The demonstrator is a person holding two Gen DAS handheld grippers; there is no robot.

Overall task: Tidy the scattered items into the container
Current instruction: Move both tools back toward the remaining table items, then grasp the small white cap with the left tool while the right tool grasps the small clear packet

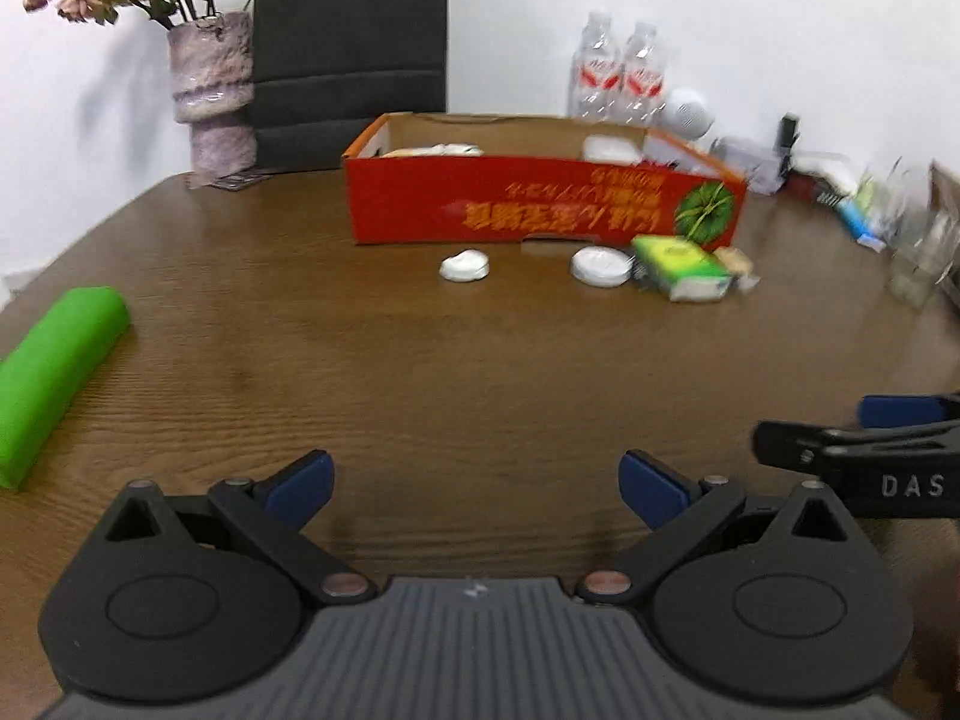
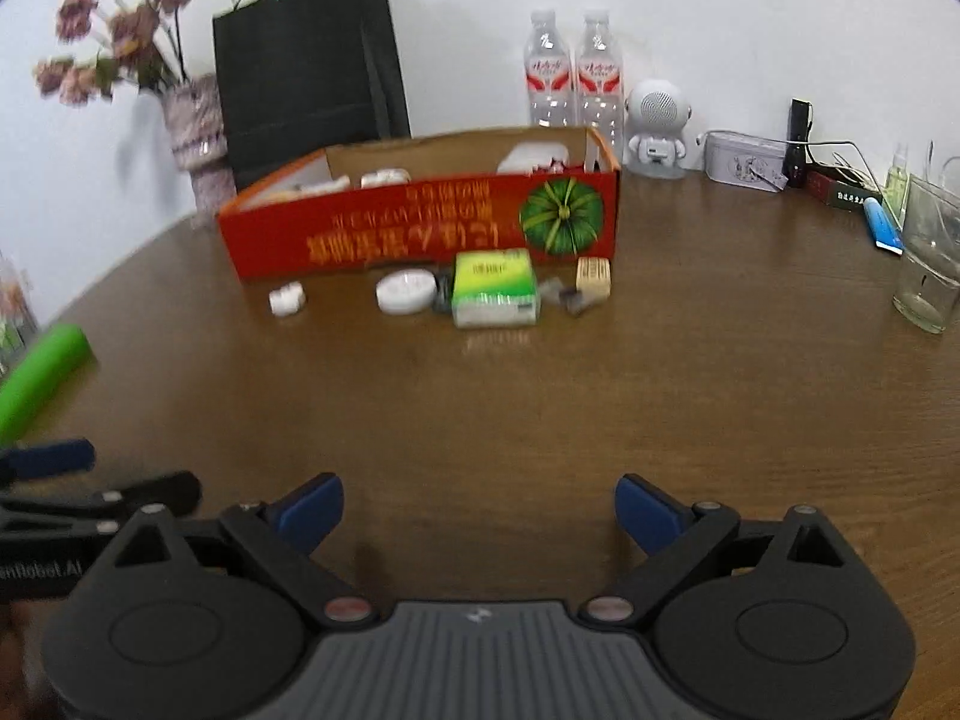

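Note:
A red cardboard box [image 1: 540,198] [image 2: 420,228] stands at the far middle of the wooden table and holds several white items. In front of it lie a small white piece [image 1: 464,266] [image 2: 286,299], a round white tin [image 1: 602,266] [image 2: 407,292], a green tissue pack [image 1: 684,267] [image 2: 495,288] and a small tan box [image 2: 593,275]. My left gripper [image 1: 477,486] is open and empty, well short of these items. My right gripper [image 2: 479,513] is open and empty too, beside the left one.
A green roll [image 1: 54,372] [image 2: 42,372] lies at the left. A vase of dried flowers [image 1: 210,96], a black paper bag [image 1: 351,48], two water bottles [image 2: 570,72], a white speaker [image 2: 657,129], a tin [image 2: 744,159] and a glass [image 2: 930,258] line the back and right.

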